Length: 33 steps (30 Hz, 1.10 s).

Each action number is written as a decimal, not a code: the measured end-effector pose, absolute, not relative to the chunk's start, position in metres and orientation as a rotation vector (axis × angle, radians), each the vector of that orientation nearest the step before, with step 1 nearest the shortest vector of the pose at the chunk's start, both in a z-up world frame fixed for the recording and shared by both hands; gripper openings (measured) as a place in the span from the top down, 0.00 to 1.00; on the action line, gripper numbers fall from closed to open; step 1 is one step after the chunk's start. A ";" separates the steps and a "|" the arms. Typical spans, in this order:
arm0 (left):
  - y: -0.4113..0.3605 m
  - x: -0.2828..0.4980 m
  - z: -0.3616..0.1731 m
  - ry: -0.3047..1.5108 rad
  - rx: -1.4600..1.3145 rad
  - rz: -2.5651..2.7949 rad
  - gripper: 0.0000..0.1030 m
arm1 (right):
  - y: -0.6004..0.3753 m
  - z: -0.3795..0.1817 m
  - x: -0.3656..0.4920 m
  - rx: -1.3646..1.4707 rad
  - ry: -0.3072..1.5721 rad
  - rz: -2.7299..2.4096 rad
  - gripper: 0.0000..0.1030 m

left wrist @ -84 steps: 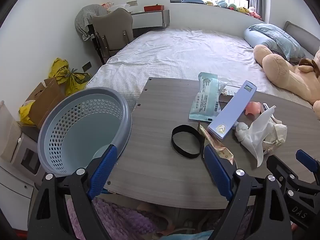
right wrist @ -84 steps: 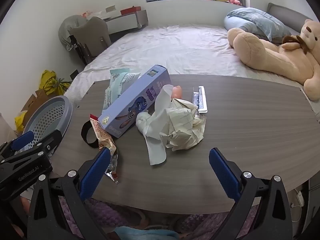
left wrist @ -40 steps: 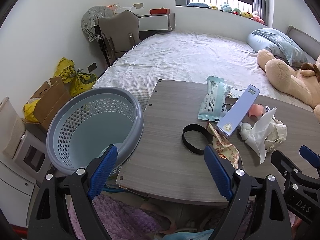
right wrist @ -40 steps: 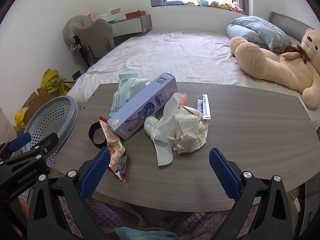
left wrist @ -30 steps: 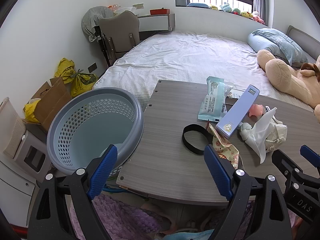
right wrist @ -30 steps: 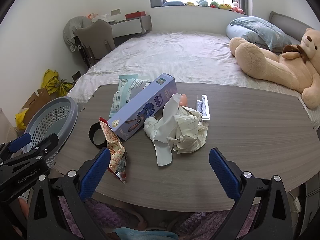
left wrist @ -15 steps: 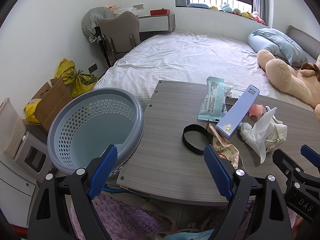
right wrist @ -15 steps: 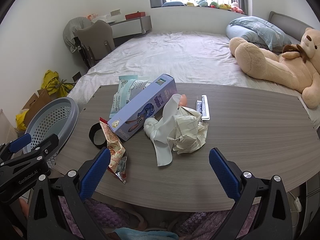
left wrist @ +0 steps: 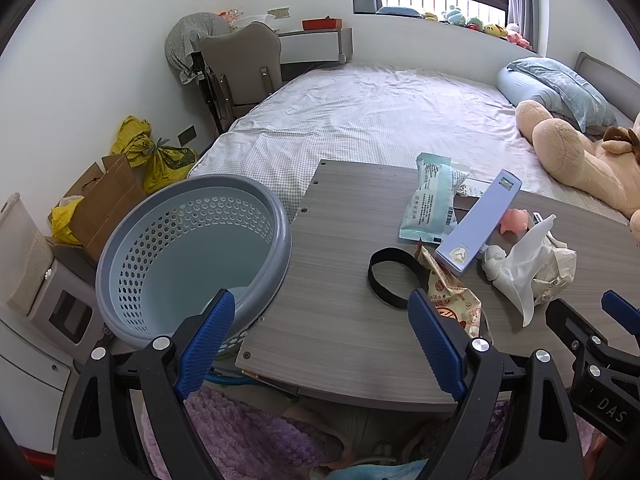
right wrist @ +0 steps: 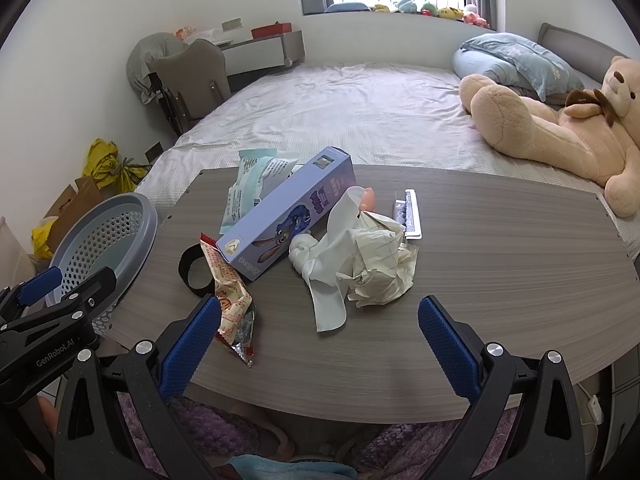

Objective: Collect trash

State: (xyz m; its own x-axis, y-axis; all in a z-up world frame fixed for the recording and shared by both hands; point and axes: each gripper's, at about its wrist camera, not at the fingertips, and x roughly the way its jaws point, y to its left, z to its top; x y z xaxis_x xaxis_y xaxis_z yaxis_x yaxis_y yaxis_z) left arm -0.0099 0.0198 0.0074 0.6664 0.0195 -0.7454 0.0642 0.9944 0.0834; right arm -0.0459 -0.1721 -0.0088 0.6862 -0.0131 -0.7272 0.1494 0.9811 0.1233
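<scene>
Trash lies on the grey wooden table (right wrist: 500,264): crumpled white paper and tissue (right wrist: 360,264), a lilac carton box (right wrist: 288,224), a teal wrapper (right wrist: 252,184), a red-and-yellow snack wrapper (right wrist: 230,296), a black band (right wrist: 190,270) and a small foil strip (right wrist: 408,214). The same pile shows in the left wrist view: box (left wrist: 478,224), tissue (left wrist: 528,268), snack wrapper (left wrist: 450,296), black band (left wrist: 394,280). A grey-blue perforated basket (left wrist: 192,256) stands at the table's left edge. My left gripper (left wrist: 320,336) is open and empty near the table's front edge. My right gripper (right wrist: 320,336) is open and empty before the pile.
A bed (right wrist: 360,112) with a large teddy bear (right wrist: 560,128) lies behind the table. A chair (left wrist: 240,68) and desk stand at the back left. Cardboard and yellow bags (left wrist: 132,160) sit on the floor left. A small pink toy (left wrist: 512,220) lies by the box.
Both grippers have drawn back and up from the table since the earliest frames; the pile looks smaller. In the last second almost nothing has moved. Both stay open.
</scene>
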 end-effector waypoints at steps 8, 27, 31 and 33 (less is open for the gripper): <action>0.021 -0.011 0.007 0.840 0.104 -0.022 0.18 | -0.170 -0.008 -0.046 0.176 0.811 -0.090 0.06; 0.028 -0.007 -0.002 0.864 0.097 0.011 0.18 | -0.201 -0.026 -0.047 0.228 0.834 -0.106 0.06; 0.026 -0.004 -0.008 0.881 0.098 0.013 0.18 | -0.216 -0.033 -0.046 0.248 0.838 -0.120 0.06; 0.024 -0.003 -0.011 0.884 0.099 0.015 0.18 | -0.221 -0.035 -0.044 0.248 0.838 -0.125 0.06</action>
